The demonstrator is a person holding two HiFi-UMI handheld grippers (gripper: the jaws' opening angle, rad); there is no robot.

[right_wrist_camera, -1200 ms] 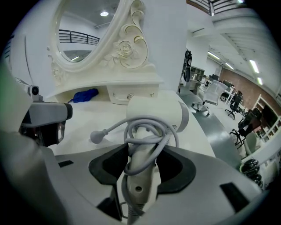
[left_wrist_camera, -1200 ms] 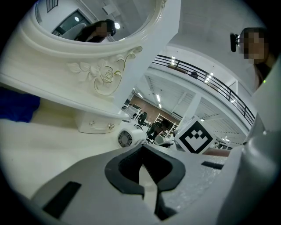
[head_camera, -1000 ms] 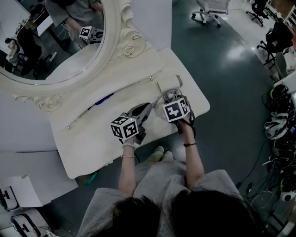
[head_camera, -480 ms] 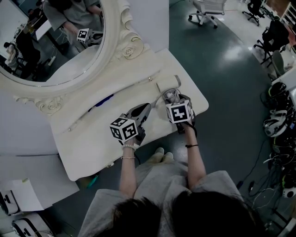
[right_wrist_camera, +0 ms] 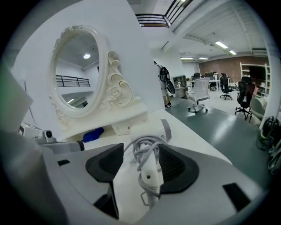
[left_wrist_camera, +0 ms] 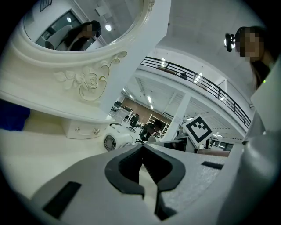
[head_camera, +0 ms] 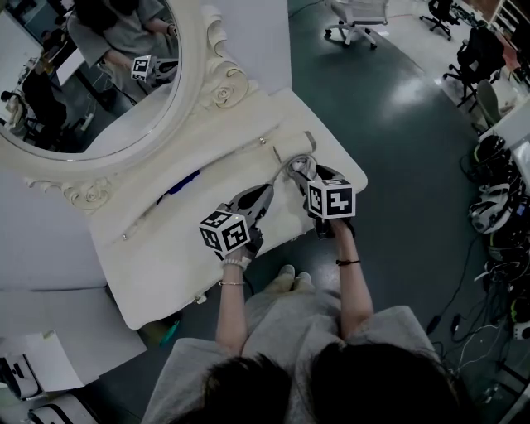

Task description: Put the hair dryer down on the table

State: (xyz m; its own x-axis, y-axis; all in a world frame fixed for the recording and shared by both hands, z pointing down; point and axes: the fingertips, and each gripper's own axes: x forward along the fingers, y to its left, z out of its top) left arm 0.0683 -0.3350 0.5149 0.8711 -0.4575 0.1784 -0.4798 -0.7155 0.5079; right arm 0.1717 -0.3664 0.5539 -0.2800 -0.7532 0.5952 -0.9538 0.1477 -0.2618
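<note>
The white hair dryer (head_camera: 291, 152) lies on the white dressing table (head_camera: 166, 257) near its right end, with its cord wound round the handle. My right gripper (head_camera: 305, 171) is open just behind it. In the right gripper view the handle (right_wrist_camera: 149, 172) lies between the two pads, close to the right one and well apart from the left one; the right gripper (right_wrist_camera: 141, 151) holds nothing. My left gripper (head_camera: 268, 191) rests low over the table to the left of the dryer. In its own view the left gripper (left_wrist_camera: 141, 149) is shut and empty, with the dryer's grille (left_wrist_camera: 110, 143) beyond its tips.
A large oval mirror (head_camera: 83, 74) in a carved white frame stands at the back of the table. A blue object (head_camera: 184, 179) lies below it. The table's right edge (head_camera: 352, 174) drops to a dark floor with office chairs (head_camera: 356, 21) and cables (head_camera: 497, 207).
My right gripper has drawn back a little from the hair dryer, toward the table's front. The dryer stays lying on the table. The left gripper has hardly moved.
</note>
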